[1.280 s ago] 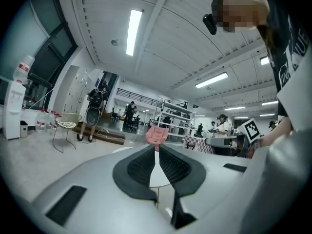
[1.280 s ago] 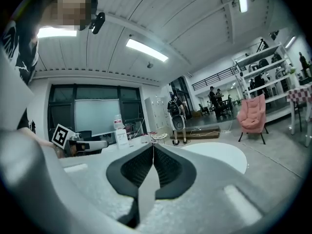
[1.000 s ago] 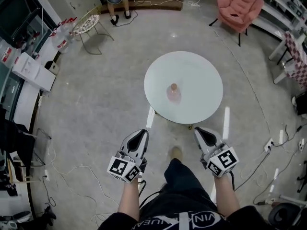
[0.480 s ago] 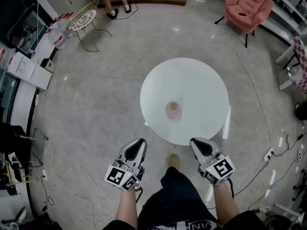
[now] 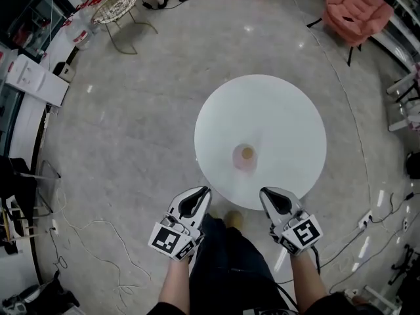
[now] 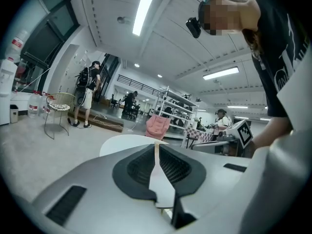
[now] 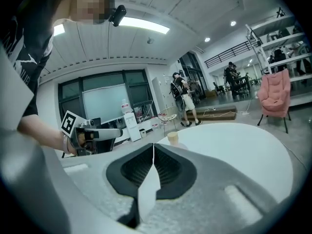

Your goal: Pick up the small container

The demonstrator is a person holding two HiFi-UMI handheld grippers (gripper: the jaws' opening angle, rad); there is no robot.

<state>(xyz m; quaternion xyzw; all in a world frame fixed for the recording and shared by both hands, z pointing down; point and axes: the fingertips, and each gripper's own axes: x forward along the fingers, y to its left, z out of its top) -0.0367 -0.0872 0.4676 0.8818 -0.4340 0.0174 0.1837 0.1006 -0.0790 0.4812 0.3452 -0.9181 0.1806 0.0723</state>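
Observation:
A small pinkish container (image 5: 245,157) with a tan cap stands upright on the round white table (image 5: 275,110), near its front edge. In the right gripper view the small container (image 7: 172,138) peeks just above the jaws, on the round white table (image 7: 243,145). My left gripper (image 5: 203,192) hovers off the table's front left edge, shut and empty. My right gripper (image 5: 264,193) hangs at the front edge, right of the container and short of it, also shut with nothing held. In the left gripper view, the left gripper (image 6: 156,145) points past the round white table (image 6: 122,143).
A pink armchair (image 5: 354,5) stands at the far right. A wire chair (image 5: 118,12) and a person's feet are at the far left. Cables trail over the grey floor (image 5: 131,143). White units (image 5: 33,81) line the left wall.
The view has advanced toward the table, which now lies closer and larger beneath me. Both grippers have come up to its front edge, staying shut.

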